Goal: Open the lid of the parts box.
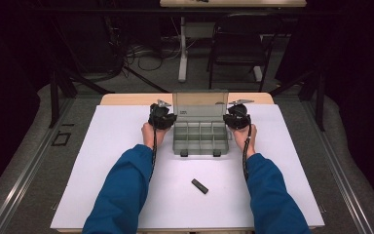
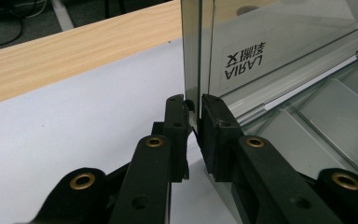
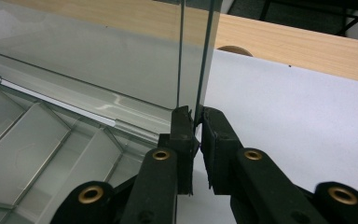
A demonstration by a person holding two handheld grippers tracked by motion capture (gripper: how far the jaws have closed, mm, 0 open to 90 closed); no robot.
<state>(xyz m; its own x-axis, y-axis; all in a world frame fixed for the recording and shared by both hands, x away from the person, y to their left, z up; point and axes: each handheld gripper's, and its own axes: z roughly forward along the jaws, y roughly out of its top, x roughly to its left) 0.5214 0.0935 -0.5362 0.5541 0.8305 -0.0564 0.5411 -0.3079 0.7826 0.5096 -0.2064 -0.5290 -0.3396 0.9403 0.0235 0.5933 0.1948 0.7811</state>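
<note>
A grey compartment box [image 1: 198, 138] at the table's far middle is held open, its upright clear lid [image 1: 200, 104] clenched at each side edge by the left gripper [image 2: 194, 116] and right gripper [image 3: 196, 122]. A mirrored lid label [image 2: 245, 61] reads "AIRAL". Bare white mat [image 1: 102, 161] is left all round; a small black stick [image 1: 199, 185] is seen nearer.

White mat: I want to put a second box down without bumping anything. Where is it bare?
The white mat is bare left of the left gripper and right of the right gripper. The near strip between the sleeves holds a small black stick. The middle is crowded: both grippers pinch the side edges of the upright lid of the compartment box.
</note>
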